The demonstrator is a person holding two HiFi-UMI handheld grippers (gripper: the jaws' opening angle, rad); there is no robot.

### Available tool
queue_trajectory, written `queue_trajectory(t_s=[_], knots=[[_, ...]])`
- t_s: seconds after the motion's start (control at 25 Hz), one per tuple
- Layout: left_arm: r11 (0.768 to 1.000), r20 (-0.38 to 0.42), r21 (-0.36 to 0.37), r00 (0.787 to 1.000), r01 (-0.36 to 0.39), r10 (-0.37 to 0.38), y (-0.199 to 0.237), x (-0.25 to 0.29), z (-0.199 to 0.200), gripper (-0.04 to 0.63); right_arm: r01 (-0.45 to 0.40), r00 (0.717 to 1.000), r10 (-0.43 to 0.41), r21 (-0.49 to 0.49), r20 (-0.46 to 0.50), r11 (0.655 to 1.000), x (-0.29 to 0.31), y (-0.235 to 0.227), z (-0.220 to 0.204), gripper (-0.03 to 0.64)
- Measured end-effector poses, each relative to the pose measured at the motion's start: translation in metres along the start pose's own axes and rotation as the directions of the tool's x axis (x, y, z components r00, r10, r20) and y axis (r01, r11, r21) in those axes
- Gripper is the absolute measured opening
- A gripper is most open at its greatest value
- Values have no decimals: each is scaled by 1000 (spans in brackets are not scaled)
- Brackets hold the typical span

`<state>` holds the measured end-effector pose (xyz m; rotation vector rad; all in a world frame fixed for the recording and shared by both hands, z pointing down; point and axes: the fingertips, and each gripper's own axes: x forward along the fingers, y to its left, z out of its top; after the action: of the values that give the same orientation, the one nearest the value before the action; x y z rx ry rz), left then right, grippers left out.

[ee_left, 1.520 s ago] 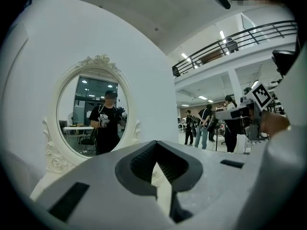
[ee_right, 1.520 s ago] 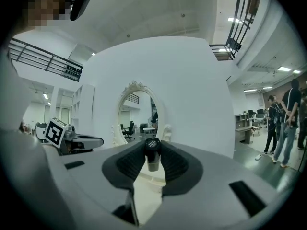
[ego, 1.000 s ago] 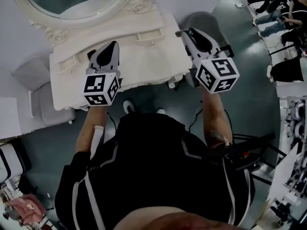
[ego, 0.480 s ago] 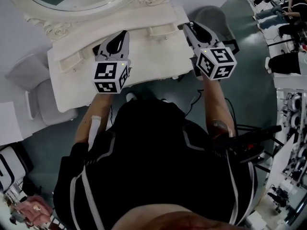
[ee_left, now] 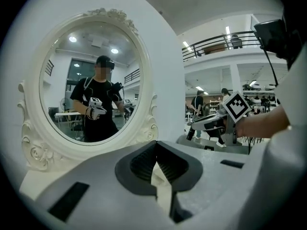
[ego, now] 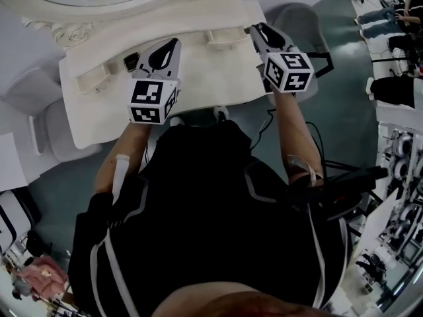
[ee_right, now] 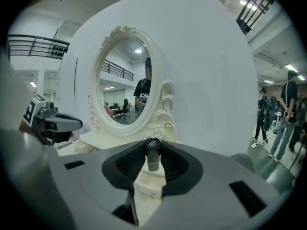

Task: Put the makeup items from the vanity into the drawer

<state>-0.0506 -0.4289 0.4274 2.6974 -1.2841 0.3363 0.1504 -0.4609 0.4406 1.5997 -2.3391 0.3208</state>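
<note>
A small dark-capped tube (ee_right: 152,159) stands upright, clamped between the right tool's (ee_right: 152,146) jaws (cap at their tips), over the white desk's (ego: 211,71) right end. The left tool (ee_left: 156,148), jaws together and empty, hovers left, facing the mirror (ee_left: 62,80).

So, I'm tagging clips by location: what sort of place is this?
Probably a large lab or workshop hall, not a home: the white vanity with its oval mirror stands against a bare partition, with a railed mezzanine and other people standing beyond.
</note>
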Motion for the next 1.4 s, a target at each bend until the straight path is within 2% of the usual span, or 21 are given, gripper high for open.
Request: queue_trajectory(t_s=[0.2,0.4,0.72,0.92,1.4], knots=[[996,-16,-45,997,-75,74,2,16,-1,3,-39,997,39,2,-69,999,28,-24,-33,101],[994,-40,-32,994,-104,103,-8,32,-5,3,-67,989,67,7,-132,998,56,-44,-63,101],[983,-87,-46,981,-178,174,-6,41,-21,3,-138,963,133,-7,-234,990,96,-54,-112,101],[970,-100,-59,969,-234,227,4,41,-27,3,-181,945,159,-51,-287,982,108,-49,-134,101],[961,-115,-74,960,-266,257,6,43,-32,3,-233,920,190,-89,-342,968,120,-45,-160,102]])
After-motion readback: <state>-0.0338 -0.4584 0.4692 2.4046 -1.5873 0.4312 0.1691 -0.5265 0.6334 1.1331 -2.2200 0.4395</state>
